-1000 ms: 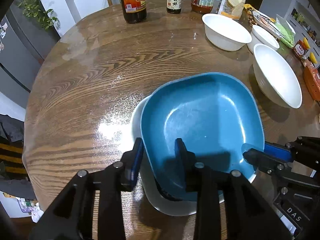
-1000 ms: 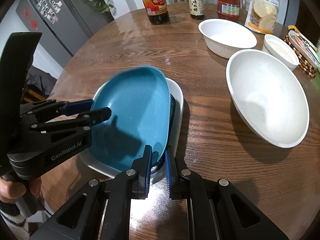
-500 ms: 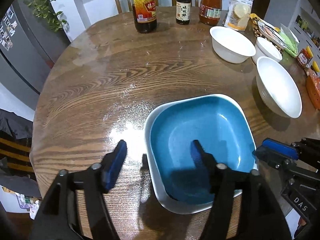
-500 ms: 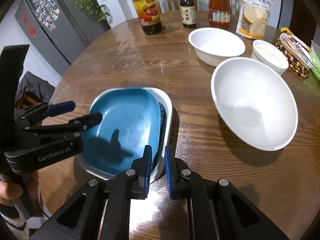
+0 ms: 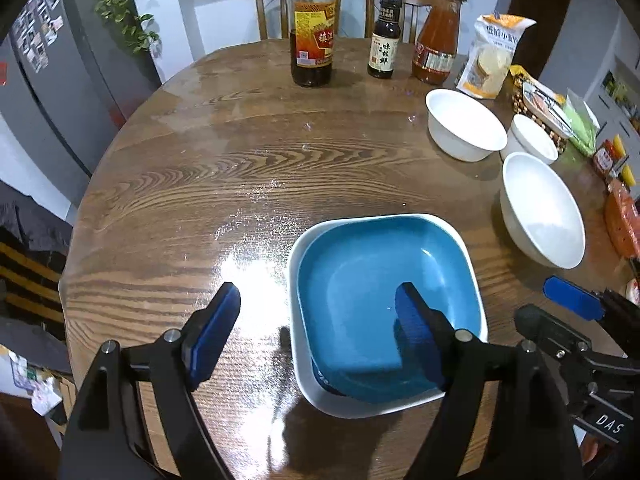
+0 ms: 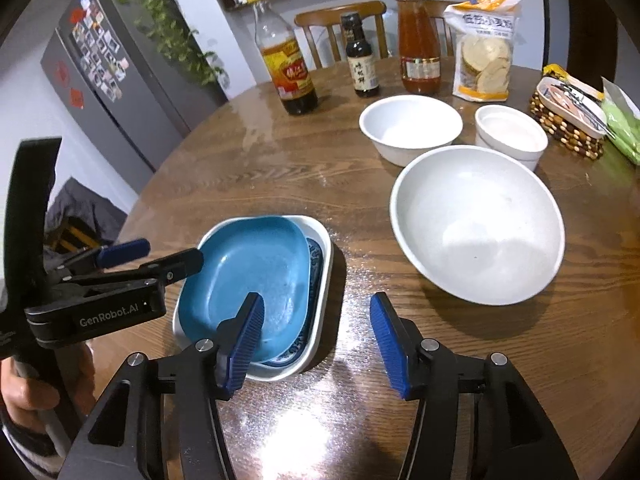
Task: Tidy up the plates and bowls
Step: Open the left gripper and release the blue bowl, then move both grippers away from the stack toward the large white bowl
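At the far left of the right wrist view a hand (image 6: pixel 24 392) grips the handle of the left tongs (image 5: pixel 316 328), which reach in over the near left part of the round wooden worktop (image 5: pixel 224 184). Their jaws are opening and stand wide — one blue pad hangs over bare wood, the other over the blue plate (image 5: pixel 384 304), neither pressing on it, so nothing is held.

The blue plate lies nested in a white square dish (image 5: pixel 298 356) at the near middle of the worktop; in the right wrist view a dark blue patterned rim (image 6: pixel 316 264) shows between the two, along the plate's right side. The plate sits a little toward the left of the dish.

The right tongs (image 6: pixel 316 344) hover just to the right of this stack. Their jaws are opening as well, with one pad above the near edge of the blue plate and the other above bare wood — no grip on anything.

Further right a large white bowl (image 6: pixel 480 228) sits apart from the stack. Behind it stand a medium white bowl (image 6: pixel 410 128) and, just beside that, a small white bowl (image 6: pixel 512 134); whether the small bowl touches the large one I cannot tell.

Along the far edge, from left to right, stand a tall sauce bottle (image 6: pixel 286 68), a small dark bottle (image 6: pixel 360 64), a red sauce jar (image 6: pixel 418 48) and a bag of crackers (image 6: pixel 484 52). At the far right a small tray (image 6: pixel 572 108) lies on a beaded mat.
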`<state>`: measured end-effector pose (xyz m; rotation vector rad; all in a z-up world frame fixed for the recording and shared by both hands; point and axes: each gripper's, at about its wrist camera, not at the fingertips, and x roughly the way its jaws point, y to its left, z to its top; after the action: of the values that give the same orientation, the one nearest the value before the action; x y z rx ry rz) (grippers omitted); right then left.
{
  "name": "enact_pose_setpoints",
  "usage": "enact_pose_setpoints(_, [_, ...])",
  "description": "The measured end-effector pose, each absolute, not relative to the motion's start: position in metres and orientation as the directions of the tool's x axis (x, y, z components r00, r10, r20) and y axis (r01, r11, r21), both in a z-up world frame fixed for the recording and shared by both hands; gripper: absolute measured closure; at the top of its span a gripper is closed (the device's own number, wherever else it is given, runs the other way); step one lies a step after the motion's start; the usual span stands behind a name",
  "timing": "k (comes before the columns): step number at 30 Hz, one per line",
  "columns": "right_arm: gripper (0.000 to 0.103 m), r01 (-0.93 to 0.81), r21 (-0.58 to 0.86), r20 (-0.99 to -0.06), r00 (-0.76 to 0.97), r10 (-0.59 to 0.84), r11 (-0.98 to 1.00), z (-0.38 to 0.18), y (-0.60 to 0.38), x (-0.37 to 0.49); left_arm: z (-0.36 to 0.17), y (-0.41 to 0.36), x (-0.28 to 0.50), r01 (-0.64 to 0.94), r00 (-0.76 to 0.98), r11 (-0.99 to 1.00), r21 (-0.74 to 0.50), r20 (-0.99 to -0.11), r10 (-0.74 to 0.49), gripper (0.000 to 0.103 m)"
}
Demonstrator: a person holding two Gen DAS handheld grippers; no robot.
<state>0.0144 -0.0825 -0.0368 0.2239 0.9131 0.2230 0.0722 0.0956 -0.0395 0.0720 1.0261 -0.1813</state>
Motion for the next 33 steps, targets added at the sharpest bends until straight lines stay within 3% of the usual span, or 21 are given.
enact_pose_setpoints(21, [0.047, 0.147, 0.274, -0.756, 0.644, 0.118, 0.950, -0.025, -0.214, -0.028, -0.028, 0.028, 0.047, 0.246, 0.481, 0.966, -0.075, -0.856, -0.189, 0.023])
enact_pose_setpoints(33, [0.047, 0.130, 0.198, -0.728, 0.683, 0.057, 0.972, 0.013, -0.262, -0.018, -0.015, -0.035, 0.054, 0.273, 0.507, 0.957, -0.097, -0.831, -0.229, 0.023])
